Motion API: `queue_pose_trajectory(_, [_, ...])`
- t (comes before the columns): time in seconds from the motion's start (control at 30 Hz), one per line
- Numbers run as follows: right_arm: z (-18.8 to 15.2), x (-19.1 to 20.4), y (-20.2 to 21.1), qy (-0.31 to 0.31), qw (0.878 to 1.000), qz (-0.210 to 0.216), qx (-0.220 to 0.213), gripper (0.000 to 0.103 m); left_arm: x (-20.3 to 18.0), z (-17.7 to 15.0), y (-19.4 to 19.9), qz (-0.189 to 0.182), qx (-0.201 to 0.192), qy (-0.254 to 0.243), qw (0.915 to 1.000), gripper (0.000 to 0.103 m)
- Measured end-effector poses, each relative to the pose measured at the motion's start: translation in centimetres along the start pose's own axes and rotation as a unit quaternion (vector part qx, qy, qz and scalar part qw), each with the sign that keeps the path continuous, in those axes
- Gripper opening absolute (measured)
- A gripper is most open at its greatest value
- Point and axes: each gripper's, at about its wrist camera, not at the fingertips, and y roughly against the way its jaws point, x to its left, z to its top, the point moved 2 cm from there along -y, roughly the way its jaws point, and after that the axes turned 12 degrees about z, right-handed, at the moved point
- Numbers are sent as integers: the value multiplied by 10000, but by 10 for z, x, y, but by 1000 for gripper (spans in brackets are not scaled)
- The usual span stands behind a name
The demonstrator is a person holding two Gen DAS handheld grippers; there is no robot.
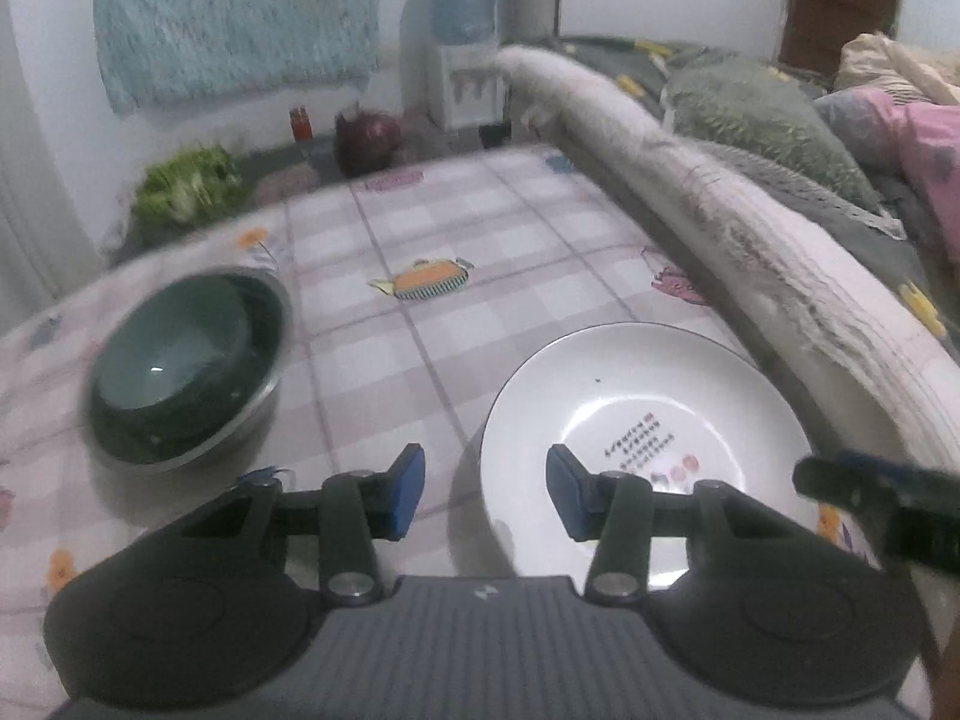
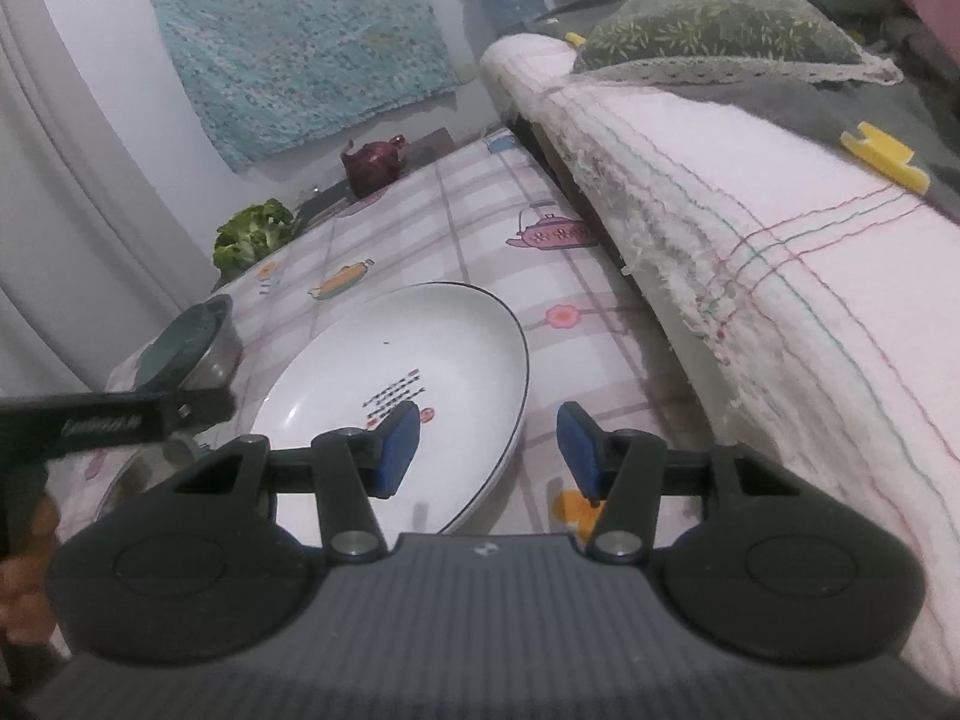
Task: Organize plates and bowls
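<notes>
The white plate [image 2: 396, 378] lies flat on the checked tablecloth [image 2: 480, 210], lower centre of the right wrist view, its near right rim sitting between the parted, empty jaws of the right gripper [image 2: 486, 450]. That gripper seems the nearer one. Being round, the plate has no long axis; its printed text faces up. The left gripper [image 1: 486, 492] also stands open and empty, plate [image 1: 642, 444] ahead-right, green bowl [image 1: 186, 366] in a steel bowl at left.
</notes>
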Motion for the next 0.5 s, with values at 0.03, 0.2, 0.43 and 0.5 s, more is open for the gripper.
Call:
queue_pose_trajectory(0.03, [0,-2,-4,-16,10000,-14,12,49,-1,2,-8,-7,102,-10,9999,46])
queue_pose_trajectory(0.2, [0,-12,-19,-136,9998,34,123,38,-8,10,-39,-77,493,-39,9987,37])
queue_pose_trajectory(0.43, [-2,-15,-35,-246,9990,231,276,24,-10,9,-52,-232,728,69,9971,27])
queue_pose_trajectory(0.5, [-2,-15,-37,-252,9990,223,291,24,-11,9,-52,-213,732,72,9971,27])
